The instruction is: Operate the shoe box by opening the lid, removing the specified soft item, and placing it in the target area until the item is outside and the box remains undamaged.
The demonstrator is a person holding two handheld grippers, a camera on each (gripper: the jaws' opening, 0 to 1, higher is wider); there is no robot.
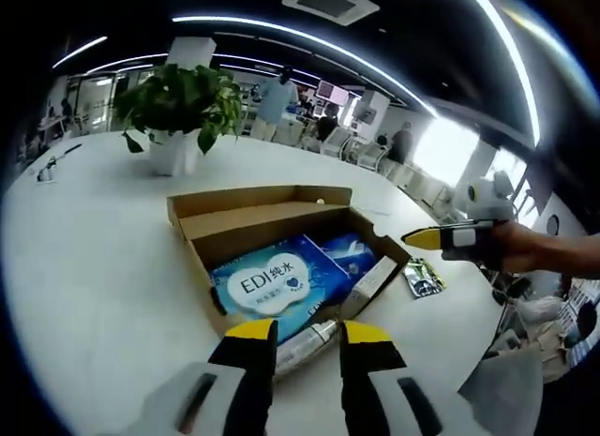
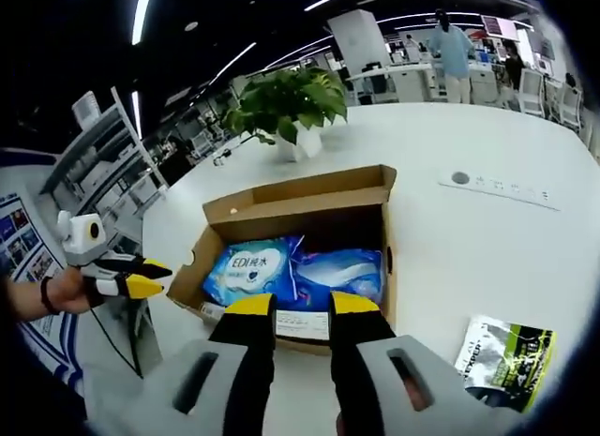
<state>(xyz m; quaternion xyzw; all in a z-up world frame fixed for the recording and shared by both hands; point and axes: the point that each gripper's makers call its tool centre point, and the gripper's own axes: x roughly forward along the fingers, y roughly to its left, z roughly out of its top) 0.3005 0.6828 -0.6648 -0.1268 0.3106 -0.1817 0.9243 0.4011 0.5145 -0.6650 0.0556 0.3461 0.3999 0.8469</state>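
Shoe box [image 1: 281, 232]: brown cardboard, lid open, on white table [image 1: 84, 267].
Contents: two blue soft packs [image 2: 251, 267], one tube [image 1: 305, 340].
Left gripper [image 1: 309, 331]: jaws spread, empty.
Right gripper [image 2: 302, 305]: jaws spread, empty.

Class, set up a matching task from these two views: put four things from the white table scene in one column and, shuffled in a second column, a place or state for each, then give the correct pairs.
Things:
1. cardboard box
2. blue wipes pack
3. potted plant
4. green-and-black packet

Places or states:
A. lying flat on the table outside the box
B. lid open
C. standing on the table beyond the box
D. lying inside the box

Pairs: 1-B, 2-D, 3-C, 4-A
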